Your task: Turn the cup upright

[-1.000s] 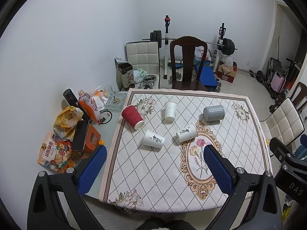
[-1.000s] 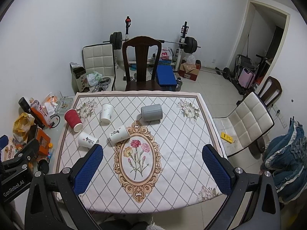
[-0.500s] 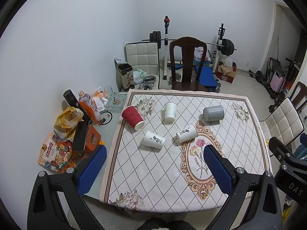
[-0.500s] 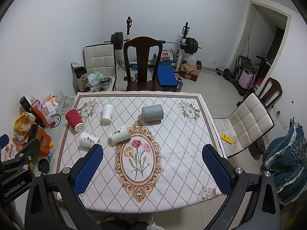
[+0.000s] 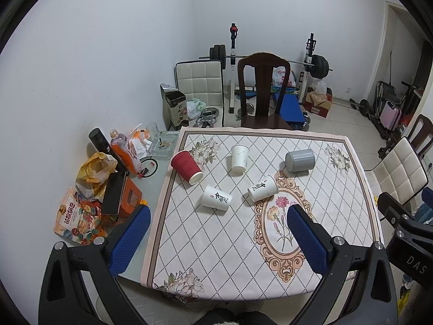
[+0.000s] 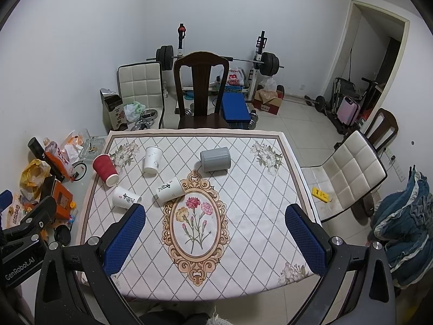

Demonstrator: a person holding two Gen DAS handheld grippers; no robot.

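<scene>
Several cups lie on their sides on the patterned tablecloth (image 5: 238, 233): a red ribbed cup (image 5: 186, 166) (image 6: 105, 169), a plain white cup (image 5: 239, 158) (image 6: 152, 160), a grey cup (image 5: 300, 160) (image 6: 215, 158), and two white cups with black writing, one on the left (image 5: 216, 197) (image 6: 125, 198) and one nearer the middle (image 5: 262, 188) (image 6: 169, 188). My left gripper (image 5: 216, 233) is open and empty, high above the table's near left part. My right gripper (image 6: 215, 230) is open and empty above the near middle.
A dark wooden chair (image 5: 263, 92) stands at the table's far side, a white padded chair (image 6: 349, 173) at the right. Snack bags, bottles and a box (image 5: 108, 184) crowd the glass edge left of the cloth. Weights and a bench stand behind.
Both grippers have shifted very slightly; the view has drifted a little. The cups have not moved and both grippers stay open.
</scene>
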